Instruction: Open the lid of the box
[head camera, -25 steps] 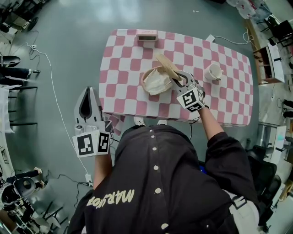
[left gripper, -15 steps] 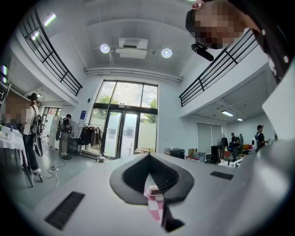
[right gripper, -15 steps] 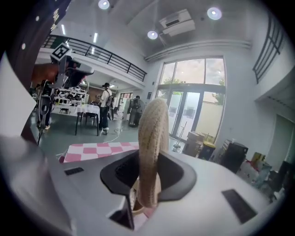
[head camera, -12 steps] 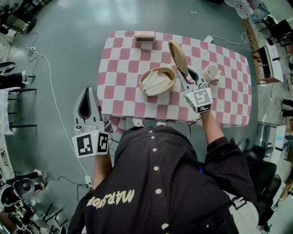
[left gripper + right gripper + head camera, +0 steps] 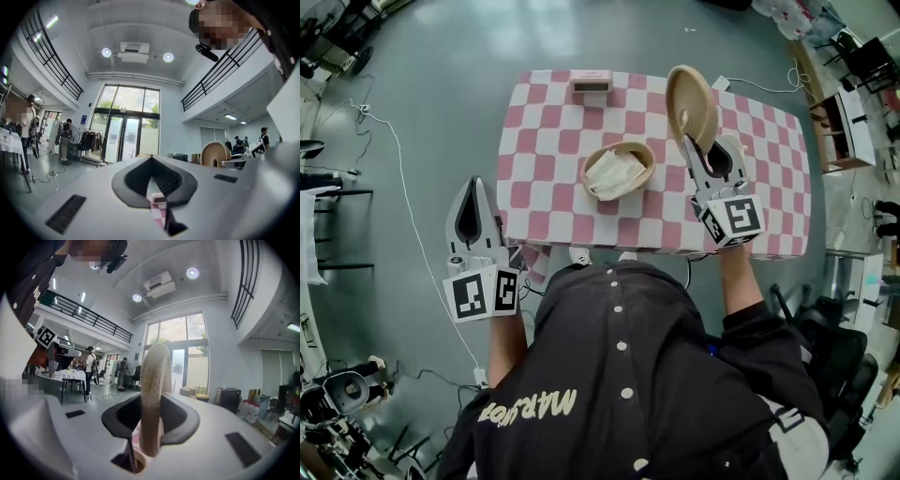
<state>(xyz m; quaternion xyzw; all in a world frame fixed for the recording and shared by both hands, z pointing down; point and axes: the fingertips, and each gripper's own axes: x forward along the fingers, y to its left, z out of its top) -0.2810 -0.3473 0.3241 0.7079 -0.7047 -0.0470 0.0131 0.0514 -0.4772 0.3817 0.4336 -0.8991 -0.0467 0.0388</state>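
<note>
A round woven box (image 5: 620, 171) stands open in the middle of the pink-checked table (image 5: 553, 141), with white crumpled paper inside. My right gripper (image 5: 693, 139) is shut on the rim of its woven lid (image 5: 692, 101) and holds it on edge, above and to the right of the box. From the right gripper view the lid (image 5: 154, 394) shows edge-on between the jaws of that gripper (image 5: 151, 427). My left gripper (image 5: 476, 187) hangs shut and holding nothing, off the table's left front corner. From the left gripper view (image 5: 151, 161) the lid (image 5: 215, 154) shows far to the right.
A small pink box (image 5: 592, 84) sits at the table's far edge. A white cup (image 5: 733, 150) stands right of the woven box, partly behind my right gripper. Cables (image 5: 403, 178) run across the grey floor to the left. Chairs and shelves stand at the right.
My right gripper has lifted the lid off the box, carried it up and to the right, and turned it on edge. The left gripper has stayed put.
</note>
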